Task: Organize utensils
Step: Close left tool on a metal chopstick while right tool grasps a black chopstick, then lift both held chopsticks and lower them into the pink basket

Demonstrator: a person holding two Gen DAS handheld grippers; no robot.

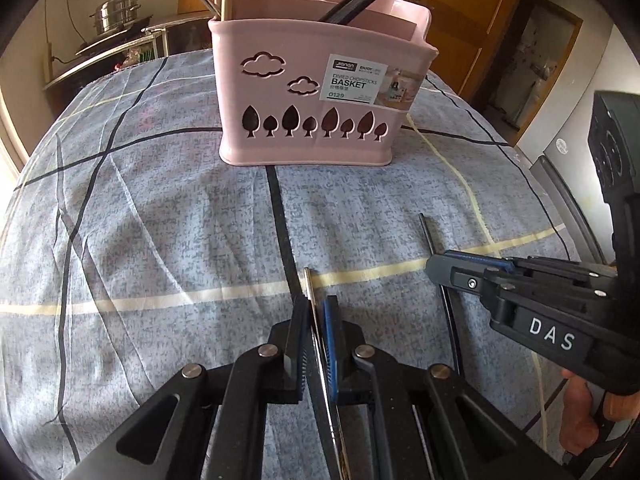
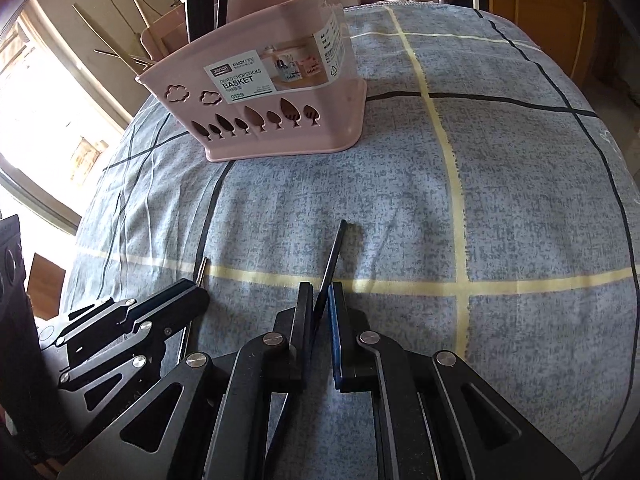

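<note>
Pinching a thin silvery utensil handle (image 1: 311, 300), the left gripper (image 1: 316, 312) sits nearly closed above the checked cloth (image 1: 160, 220); beside it, the right gripper (image 2: 320, 300) clamps a black utensil handle (image 2: 334, 256), the pink basket (image 1: 320, 92) beyond.

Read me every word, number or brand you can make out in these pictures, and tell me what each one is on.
"BASKET": label on the pink basket.
"DIVIED CHOPSTICKS": same label.
"0129": same label.
"ENJOY LIFE": same label, faint.
"DAS": right gripper body.
Brand logo and small print on the label: too small to read.
</note>
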